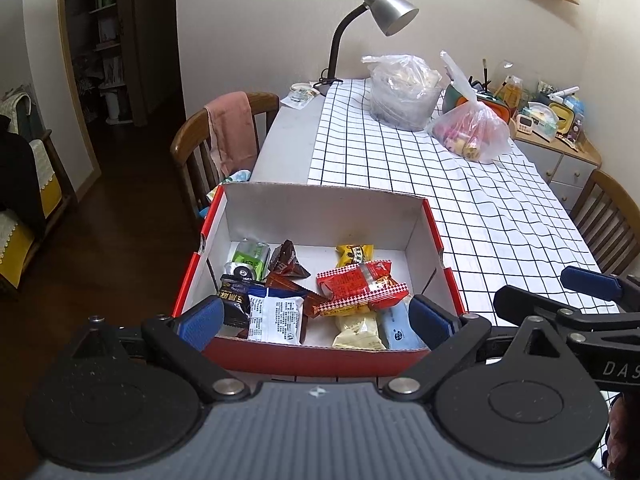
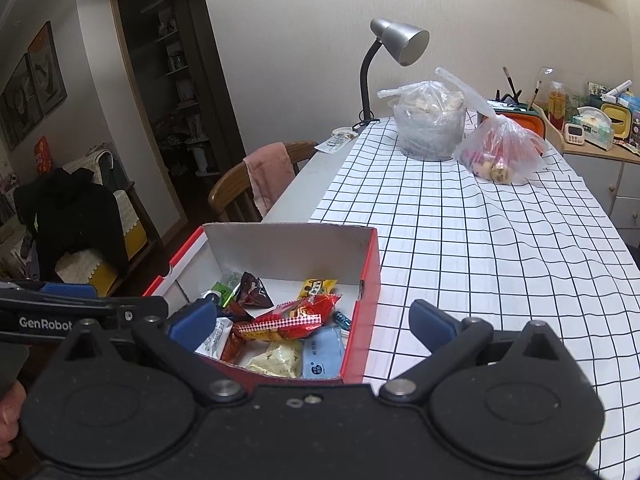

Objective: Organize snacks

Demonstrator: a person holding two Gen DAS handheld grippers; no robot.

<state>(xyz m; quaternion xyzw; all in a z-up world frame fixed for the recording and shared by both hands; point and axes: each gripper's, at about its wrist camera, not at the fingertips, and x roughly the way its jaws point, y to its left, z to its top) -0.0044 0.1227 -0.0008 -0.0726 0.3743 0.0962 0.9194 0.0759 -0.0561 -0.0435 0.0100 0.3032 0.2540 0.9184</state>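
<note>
A red cardboard box (image 1: pixel 434 232) with a white inside stands at the table's near left corner; it also shows in the right wrist view (image 2: pixel 370 268). It holds several snack packets: a red patterned packet (image 1: pixel 360 286), a white packet (image 1: pixel 276 318), a light blue one (image 1: pixel 400 330), a yellow one (image 1: pixel 354 254) and a green can (image 1: pixel 250 258). My left gripper (image 1: pixel 316 318) is open and empty, just above the box's near wall. My right gripper (image 2: pixel 312 320) is open and empty over the box's right wall. The right gripper shows at the right of the left wrist view (image 1: pixel 588 284).
A checked cloth (image 2: pixel 480 240) covers the table. At the far end stand a grey desk lamp (image 1: pixel 384 12), a clear bag (image 1: pixel 404 92) and a pinkish bag of snacks (image 1: pixel 472 128). Wooden chairs stand at the left (image 1: pixel 200 136) and right (image 1: pixel 608 216). A cluttered cabinet (image 1: pixel 560 120) is beyond.
</note>
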